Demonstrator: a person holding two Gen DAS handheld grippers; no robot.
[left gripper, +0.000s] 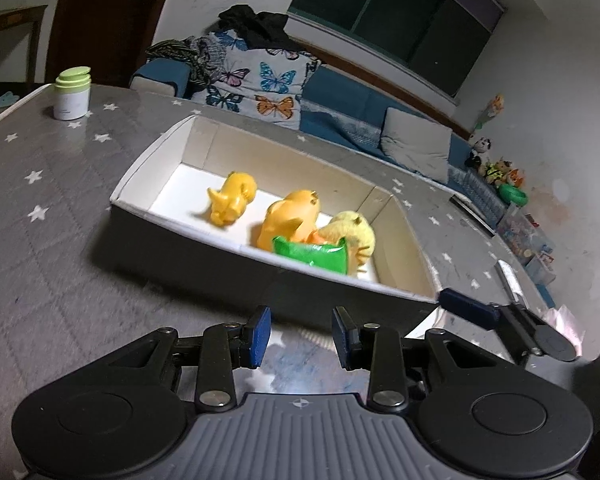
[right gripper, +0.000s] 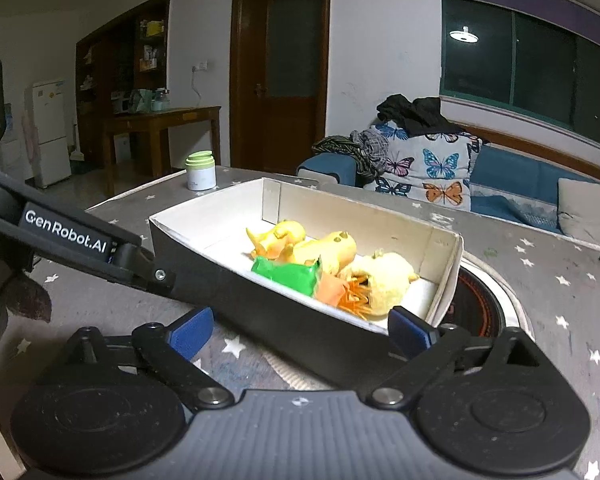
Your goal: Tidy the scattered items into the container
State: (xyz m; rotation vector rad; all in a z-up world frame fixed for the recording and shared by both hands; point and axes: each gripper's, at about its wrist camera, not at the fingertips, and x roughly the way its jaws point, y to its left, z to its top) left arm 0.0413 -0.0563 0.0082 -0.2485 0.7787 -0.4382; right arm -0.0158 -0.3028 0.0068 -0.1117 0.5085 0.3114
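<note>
Behind the blue-padded fingers [right gripper: 190,334] of each gripper, black linkage arms with silver rivets and a ribbed grey housing are seen.

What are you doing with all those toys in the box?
A person is tidying toys with two hand-held grippers. The white box on the starry table already holds orange and yellow toys and a green one. Both grippers, left and right, sit just in front of the box with empty, open jaws. A green-lidded jar stands apart.
</note>
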